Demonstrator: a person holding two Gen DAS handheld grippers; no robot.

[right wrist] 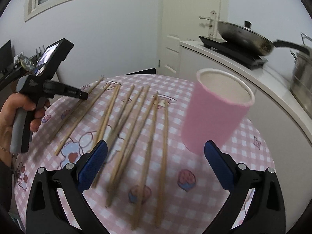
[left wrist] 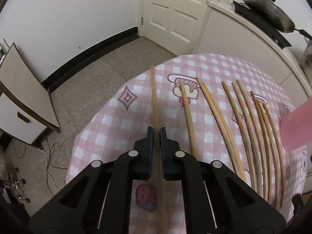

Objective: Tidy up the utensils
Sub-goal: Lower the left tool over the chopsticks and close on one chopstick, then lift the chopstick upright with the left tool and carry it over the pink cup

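Note:
Several bamboo chopsticks (left wrist: 251, 128) lie side by side on a table with a pink checked cloth (left wrist: 109, 128). My left gripper (left wrist: 157, 130) is shut on the leftmost chopstick (left wrist: 154, 93), which runs straight out between its pads. The right wrist view shows that gripper (right wrist: 84, 96) in a hand (right wrist: 11, 109), at the same chopstick (right wrist: 64, 120). My right gripper (right wrist: 156, 143) stands open low over the spread chopsticks (right wrist: 148, 128). A pink cup (right wrist: 214, 113) with a white inside stands just beyond its right finger (right wrist: 218, 161), apart from it. The cup's edge (left wrist: 296, 124) shows at far right.
A white counter (right wrist: 243, 72) runs behind the table with a wok (right wrist: 243, 37) on a black cooktop and a steel pot (right wrist: 302, 74). A white door (left wrist: 175, 11) is at the back. A white cabinet (left wrist: 21, 105) and cables lie on the floor to the left.

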